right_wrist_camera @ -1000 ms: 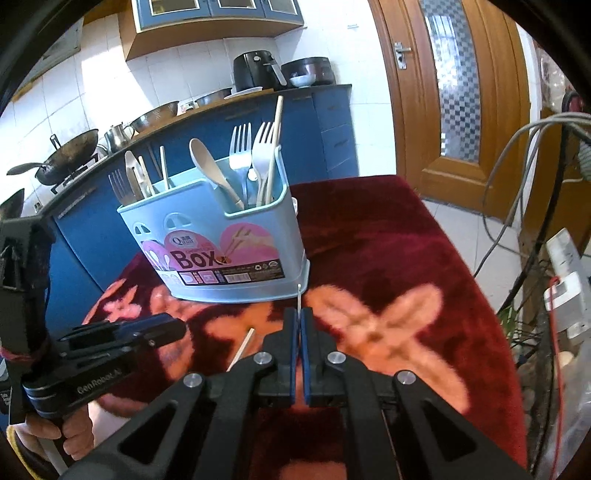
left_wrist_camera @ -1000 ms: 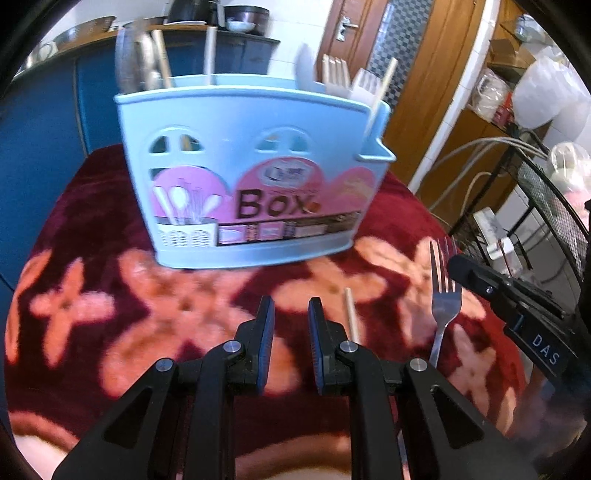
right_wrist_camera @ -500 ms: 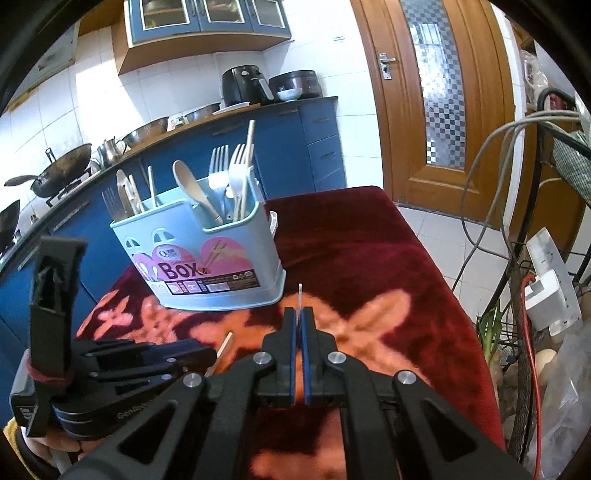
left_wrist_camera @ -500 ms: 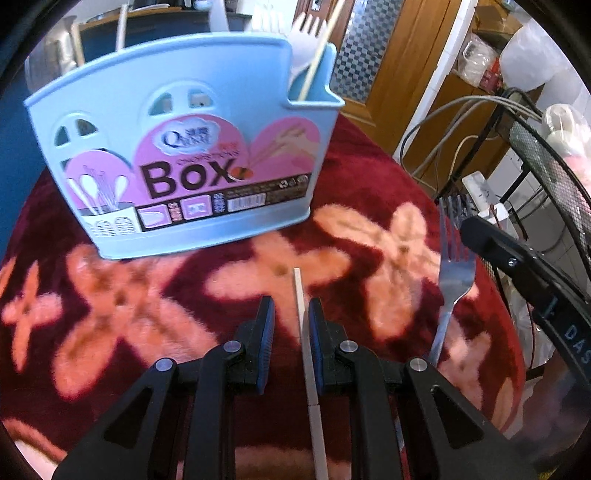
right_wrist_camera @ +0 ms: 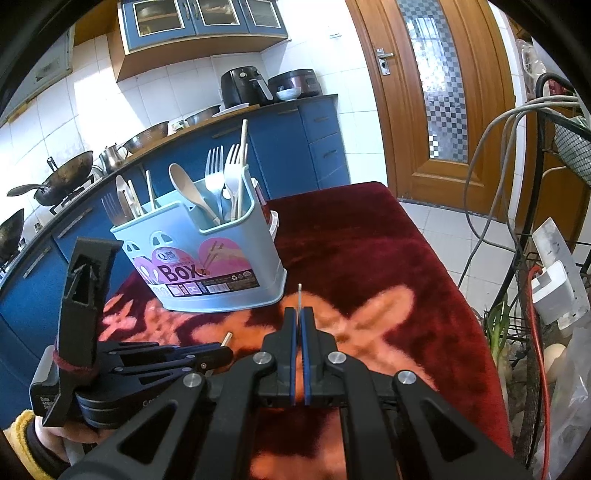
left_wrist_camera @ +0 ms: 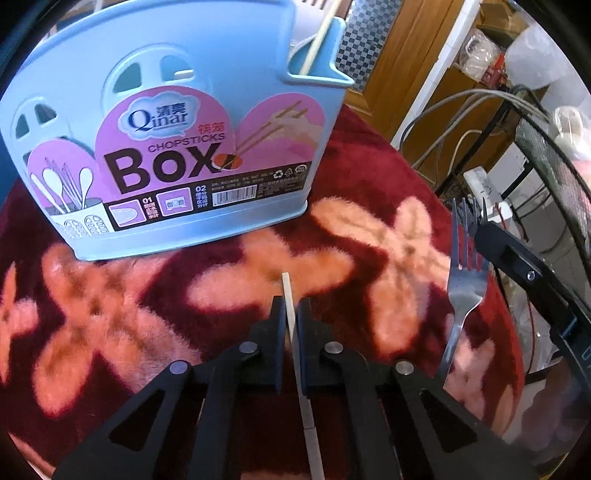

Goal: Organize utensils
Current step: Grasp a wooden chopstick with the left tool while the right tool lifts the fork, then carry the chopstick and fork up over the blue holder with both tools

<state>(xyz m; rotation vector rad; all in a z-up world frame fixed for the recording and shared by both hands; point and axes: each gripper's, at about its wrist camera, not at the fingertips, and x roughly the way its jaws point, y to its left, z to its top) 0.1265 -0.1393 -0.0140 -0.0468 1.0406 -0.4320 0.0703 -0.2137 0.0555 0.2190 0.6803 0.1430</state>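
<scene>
change: left gripper [left_wrist_camera: 291, 314] jaws are closed down onto the chopstick [left_wrist_camera: 289, 306] that a moment ago lay loose in a wider gap; the blue box [left_wrist_camera: 177, 147] is now seen nearer and larger ahead of it.
left gripper: shut on the chopstick, pads against both sides; the stick's tip pokes out just ahead of the fingertips, the rest runs back under the gripper body.
right gripper: [right_wrist_camera: 299, 321] closed on a fork, seen edge-on in its own view as a thin sliver between the pads; from the left view the fork [left_wrist_camera: 463, 280] is seen to the right of the left gripper, tines forward.
meaning: both loose utensils are judged to be in hand; lift and drop into the box are not yet done.
box: ahead and slightly left of the left gripper, standing upright on the cloth; forks, spoons and chopsticks already stand in its compartments, one chopstick [left_wrist_camera: 319, 35] leans in the end pocket.
next: the chopstick likely needs tilting upright before the end pocket is reached; a thin stick may pivot in the pads.
worktop: covered by a dark red plush cloth [left_wrist_camera: 373, 184] with pink flower shapes; soft, so the stick is partly sunk in the pile.
room: kitchen; blue cabinets [right_wrist_camera: 295, 140], woks and bowls on the far counter, wooden door [right_wrist_camera: 436, 92], cables and a wire rack to the right.
</scene>
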